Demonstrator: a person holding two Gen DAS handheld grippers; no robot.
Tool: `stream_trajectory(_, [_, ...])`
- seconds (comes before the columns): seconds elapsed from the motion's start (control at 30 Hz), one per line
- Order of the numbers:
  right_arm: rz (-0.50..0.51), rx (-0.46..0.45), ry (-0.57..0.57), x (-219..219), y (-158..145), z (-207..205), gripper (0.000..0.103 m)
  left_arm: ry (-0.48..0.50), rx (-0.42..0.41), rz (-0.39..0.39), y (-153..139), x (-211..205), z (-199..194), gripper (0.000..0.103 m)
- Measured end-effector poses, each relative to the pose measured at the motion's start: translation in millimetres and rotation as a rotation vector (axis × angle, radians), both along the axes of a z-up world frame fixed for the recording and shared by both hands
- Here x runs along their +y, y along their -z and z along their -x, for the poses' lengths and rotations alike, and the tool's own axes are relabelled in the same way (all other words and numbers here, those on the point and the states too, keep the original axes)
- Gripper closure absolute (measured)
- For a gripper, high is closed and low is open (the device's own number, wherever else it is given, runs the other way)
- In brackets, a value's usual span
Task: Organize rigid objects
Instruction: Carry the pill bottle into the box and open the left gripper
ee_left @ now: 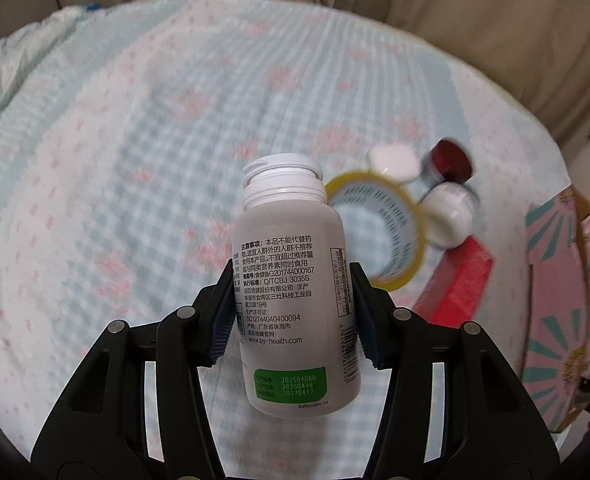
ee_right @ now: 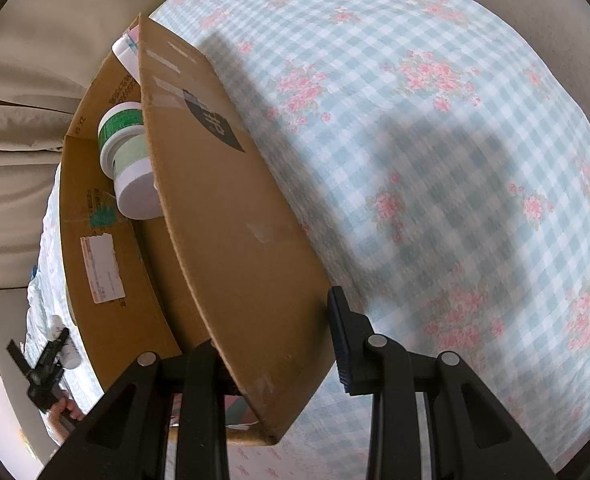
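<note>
Blue-and-white checked bedding with pink flowers (ee_left: 143, 128) covers the work surface, with beige curtains (ee_left: 455, 20) behind it. Above it, the left gripper (ee_left: 293, 316) is clamped on a white plastic supplement bottle with printed Chinese text and a green date panel (ee_left: 291, 280); its blue-padded fingers (ee_left: 223, 312) press both sides of the body, and the white cap points away from the camera. Beyond the bottle lie a yellow-rimmed roll of tape (ee_left: 379, 236), a small white-lidded jar (ee_left: 451, 216), a dark red-capped jar (ee_left: 451, 160), a white hexagonal lid (ee_left: 393, 160) and a red rectangular box (ee_left: 459, 284), all close together and blurred. A pink and teal patterned box (ee_left: 563, 288) sits at the right edge.

The right gripper (ee_right: 279, 344) stands part open around a brown cardboard box (ee_right: 231, 216): one wall passes between its fingers, but whether they touch it I cannot tell. Inside lies a white tub with a green label (ee_right: 129, 160).
</note>
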State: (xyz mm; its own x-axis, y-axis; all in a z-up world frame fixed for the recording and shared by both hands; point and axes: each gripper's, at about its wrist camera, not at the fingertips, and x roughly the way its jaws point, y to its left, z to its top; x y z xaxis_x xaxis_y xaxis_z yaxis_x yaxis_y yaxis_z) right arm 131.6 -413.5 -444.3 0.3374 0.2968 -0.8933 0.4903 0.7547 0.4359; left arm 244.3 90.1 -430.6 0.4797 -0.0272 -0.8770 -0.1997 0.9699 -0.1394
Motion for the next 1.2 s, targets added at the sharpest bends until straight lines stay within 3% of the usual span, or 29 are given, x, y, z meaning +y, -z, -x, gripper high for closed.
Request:
stream_trajectory(0.2, [-0.006, -0.002, 0.014, 2.3, 1.0, 0.5, 0.075, 0.039, -0.069, -0.008, -78.2, -24.9, 2.8, 0.055])
stream_trajectory(0.4, [-0.004, 0.015, -0.016, 1.7, 0.0, -5.1, 0.075, 0.113, -0.148, -0.012, -160.4, -81.2, 8.1, 0.055])
stream_trajectory(0.6, [-0.003, 0.027, -0.044, 3.2, 2.2, -14.2, 0.075, 0.201, -0.200, 0.039, -201.3, -158.0, 4.4, 0.055])
stream_trajectory(0.73, [-0.013, 0.028, -0.047, 3.2, 4.1, -15.2, 0.075, 0.268, -0.213, 0.076, -206.3, -216.6, -1.6, 0.055])
stream_trajectory(0.87, [-0.017, 0.029, -0.067, -1.6, 4.7, -17.2, 0.075, 0.345, -0.198, 0.106, -193.6, -279.4, -7.8, 0.055])
stream_trajectory(1.2, [-0.023, 0.031, -0.086, -6.0, 5.8, -20.3, 0.075, 0.501, -0.048, 0.134, -100.4, -407.3, -15.8, 0.055])
